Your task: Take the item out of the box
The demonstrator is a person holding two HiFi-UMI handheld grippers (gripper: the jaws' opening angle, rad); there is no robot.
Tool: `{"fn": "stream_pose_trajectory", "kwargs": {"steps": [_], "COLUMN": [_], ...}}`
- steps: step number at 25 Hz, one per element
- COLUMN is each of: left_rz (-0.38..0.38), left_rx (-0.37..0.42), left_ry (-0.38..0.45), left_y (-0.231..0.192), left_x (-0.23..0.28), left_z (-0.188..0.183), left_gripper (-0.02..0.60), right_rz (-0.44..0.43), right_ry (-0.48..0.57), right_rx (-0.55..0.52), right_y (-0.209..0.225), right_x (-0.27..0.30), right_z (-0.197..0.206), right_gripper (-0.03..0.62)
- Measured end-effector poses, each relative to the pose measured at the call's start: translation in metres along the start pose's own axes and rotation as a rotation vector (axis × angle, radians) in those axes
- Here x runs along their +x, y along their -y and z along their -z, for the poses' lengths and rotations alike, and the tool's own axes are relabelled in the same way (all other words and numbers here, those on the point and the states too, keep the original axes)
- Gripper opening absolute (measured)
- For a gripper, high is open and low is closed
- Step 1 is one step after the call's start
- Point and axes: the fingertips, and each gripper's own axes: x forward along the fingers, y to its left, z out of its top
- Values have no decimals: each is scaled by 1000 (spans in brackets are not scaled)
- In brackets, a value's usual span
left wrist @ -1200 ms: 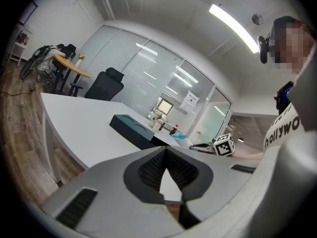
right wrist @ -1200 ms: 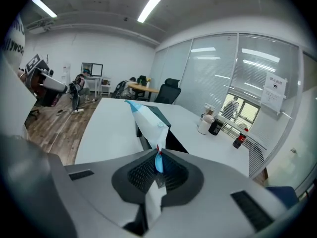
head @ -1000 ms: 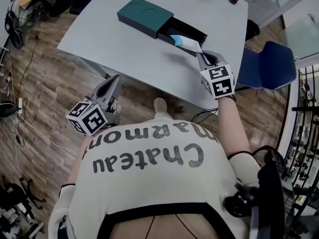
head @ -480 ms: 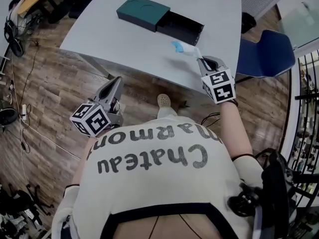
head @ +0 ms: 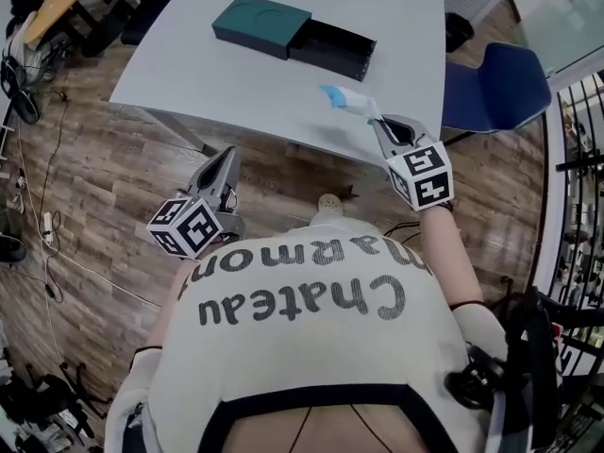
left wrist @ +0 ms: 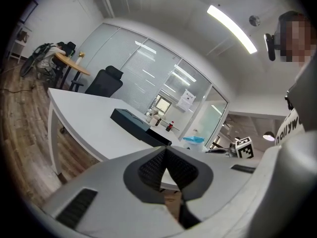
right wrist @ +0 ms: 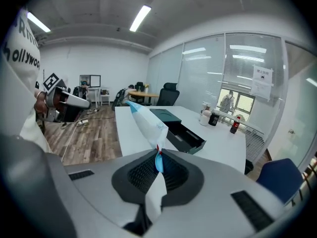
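Note:
A dark green box point(head: 261, 25) lies on the white table point(head: 255, 88), its black drawer point(head: 332, 49) slid out to the right and looking bare inside. My right gripper point(head: 377, 121) is shut on a white-and-blue packet point(head: 346, 102), which it holds in the air above the table's near edge, clear of the drawer. In the right gripper view the packet point(right wrist: 147, 123) sticks up from between the pads, with the box point(right wrist: 171, 119) beyond it. My left gripper point(head: 225, 159) hangs below the table edge over the floor, shut with nothing in it.
Bottles point(right wrist: 237, 124) and small containers stand at the table's far end. A blue chair point(head: 495, 88) is to the right of the table, a black office chair point(left wrist: 105, 82) beyond it. Wooden floor with cables point(head: 38, 206) lies to the left.
My right gripper has drawn the packet out of the drawer and toward me, away from the box. The left gripper has stayed low beside me.

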Motion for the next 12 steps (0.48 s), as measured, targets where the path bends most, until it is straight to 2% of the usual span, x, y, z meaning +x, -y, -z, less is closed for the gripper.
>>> {"fn": "stream_pose_trajectory", "kwargs": {"steps": [4, 12], "left_rz": [14, -6], "left_rx": [16, 27], "left_ry": [-1, 5], "left_y": [4, 15], "left_x": [8, 17], "left_z": [-1, -2], "left_gripper": [-5, -5], "right_rz": [-10, -47], "right_ry": [6, 33], "right_rx": [-28, -58], "right_y": [-1, 5], "right_x": [-1, -7], "right_z": [-2, -7], "right_gripper": [5, 5]}}
